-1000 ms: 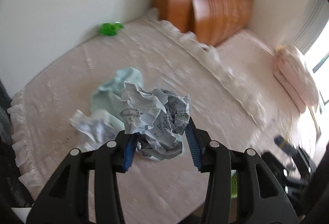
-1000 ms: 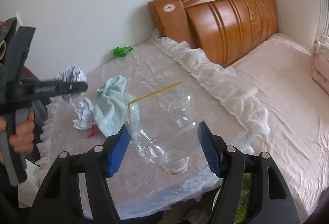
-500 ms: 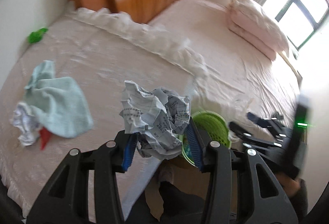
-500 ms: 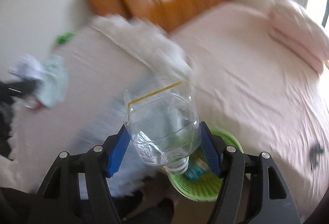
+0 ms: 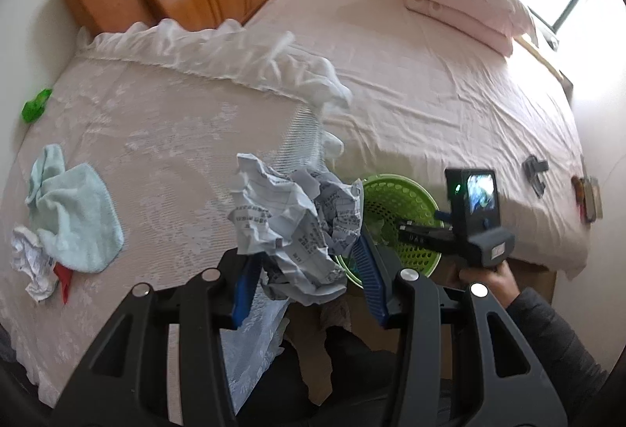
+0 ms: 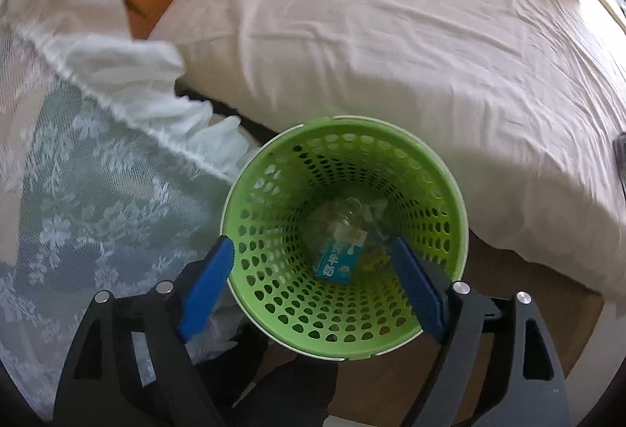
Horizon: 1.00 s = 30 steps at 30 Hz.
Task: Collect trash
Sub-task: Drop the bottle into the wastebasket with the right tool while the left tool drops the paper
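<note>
The left gripper (image 5: 307, 270) clenches the paper wad (image 5: 297, 227), light, soft and springy, best pinched across its bulk, at 9 o'clock of the bin (image 5: 395, 200). The right gripper (image 6: 313, 282), jaws just opened, hangs empty over the bin; only its view shows the bottle (image 6: 344, 219) and carton (image 6: 338, 258) inside.

Both wrist cams down, basket (image 6: 461, 231) shared
</note>
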Tool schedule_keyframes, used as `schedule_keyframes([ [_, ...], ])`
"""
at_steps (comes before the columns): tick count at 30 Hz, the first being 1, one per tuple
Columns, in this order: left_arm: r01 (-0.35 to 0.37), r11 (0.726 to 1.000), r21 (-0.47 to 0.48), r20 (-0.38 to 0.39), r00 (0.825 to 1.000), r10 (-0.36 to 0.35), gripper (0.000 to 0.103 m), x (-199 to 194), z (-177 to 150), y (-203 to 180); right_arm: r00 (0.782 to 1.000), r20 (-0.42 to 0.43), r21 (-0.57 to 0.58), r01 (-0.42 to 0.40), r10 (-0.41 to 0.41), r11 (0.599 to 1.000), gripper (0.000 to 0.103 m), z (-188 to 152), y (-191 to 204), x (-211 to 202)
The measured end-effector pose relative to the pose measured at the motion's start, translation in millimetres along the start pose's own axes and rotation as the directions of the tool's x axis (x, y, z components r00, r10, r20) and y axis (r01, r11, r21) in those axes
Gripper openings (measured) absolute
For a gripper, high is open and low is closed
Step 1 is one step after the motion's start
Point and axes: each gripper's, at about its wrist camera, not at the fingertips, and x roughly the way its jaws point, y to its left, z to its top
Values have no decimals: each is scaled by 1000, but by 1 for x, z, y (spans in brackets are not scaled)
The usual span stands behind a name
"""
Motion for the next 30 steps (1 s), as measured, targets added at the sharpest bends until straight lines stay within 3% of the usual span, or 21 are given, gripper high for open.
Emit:
schedule_keyframes([
  [6,31,995,97,-33,999,-28,45,21,5,-36,988,143,43,62,-67,997,95,0,-23,-74],
  [13,94,975,201,-119,990,-71,46,75,2,-89,941,305,-5,154,-145,988,101,-21,-30,-171],
  [18,153,954,259,-221,971,-96,46,133,-10,-123,922,351,23,169,-166,985,101,-33,-44,-209],
  [21,182,947,263,-285,953,-104,49,170,-17,-136,921,350,47,164,-170,985,101,-38,-55,-219],
  [24,185,939,292,-312,946,-89,63,195,-25,-147,919,353,70,162,-176,984,101,-46,-65,-223],
  [26,171,933,317,-308,949,-70,79,205,-28,-153,922,345,84,157,-176,984,101,-49,-69,-221],
  [30,149,929,339,-305,951,-42,83,213,-30,-158,934,317,110,138,-166,984,101,-53,-79,-211],
])
